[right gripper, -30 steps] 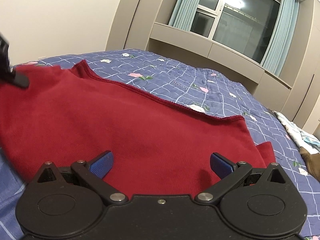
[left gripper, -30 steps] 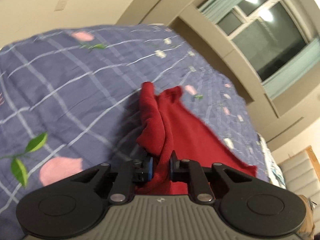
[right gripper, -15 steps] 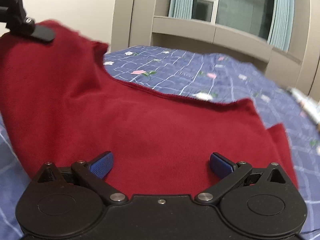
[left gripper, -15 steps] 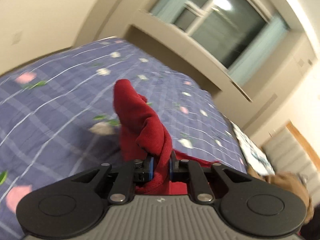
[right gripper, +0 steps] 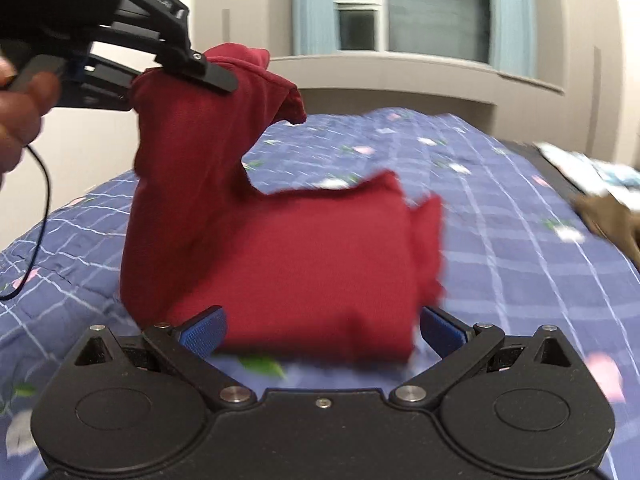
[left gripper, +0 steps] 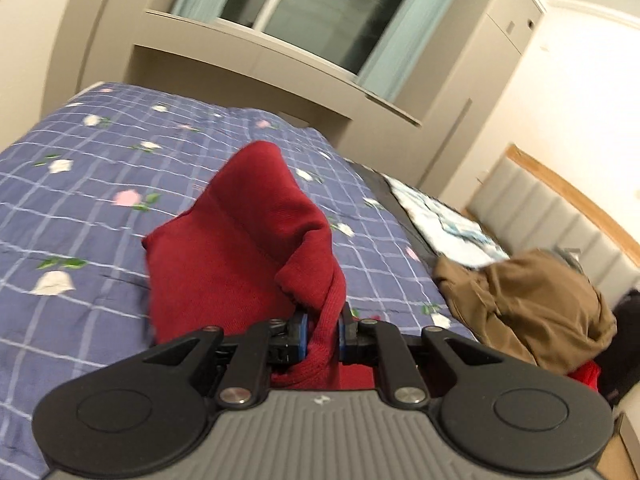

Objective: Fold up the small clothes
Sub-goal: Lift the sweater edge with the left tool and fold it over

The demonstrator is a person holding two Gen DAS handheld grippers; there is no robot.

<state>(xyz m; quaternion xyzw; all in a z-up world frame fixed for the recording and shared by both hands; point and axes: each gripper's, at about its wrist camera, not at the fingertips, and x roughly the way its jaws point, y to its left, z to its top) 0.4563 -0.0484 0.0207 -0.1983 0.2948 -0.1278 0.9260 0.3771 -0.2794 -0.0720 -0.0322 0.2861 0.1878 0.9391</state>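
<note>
A dark red garment (left gripper: 240, 248) lies partly on the blue checked bedspread (left gripper: 80, 200). My left gripper (left gripper: 322, 330) is shut on a bunched edge of it and holds that end lifted. In the right wrist view the left gripper (right gripper: 192, 66) holds the raised red corner high at upper left, while the rest of the garment (right gripper: 312, 264) sits bunched on the bed. My right gripper (right gripper: 320, 330) is open, its blue pads on either side of the garment's near edge, gripping nothing.
A brown garment (left gripper: 528, 304) is heaped at the right of the bed, beside a patterned white cloth (left gripper: 440, 224). A padded headboard (left gripper: 560, 208) stands at the right. A window with curtains (right gripper: 400, 8) is beyond the bed.
My left gripper has lifted the red corner up and swung it to the right over the garment. The garment has bunched up, and my right gripper has drawn back to its near edge.
</note>
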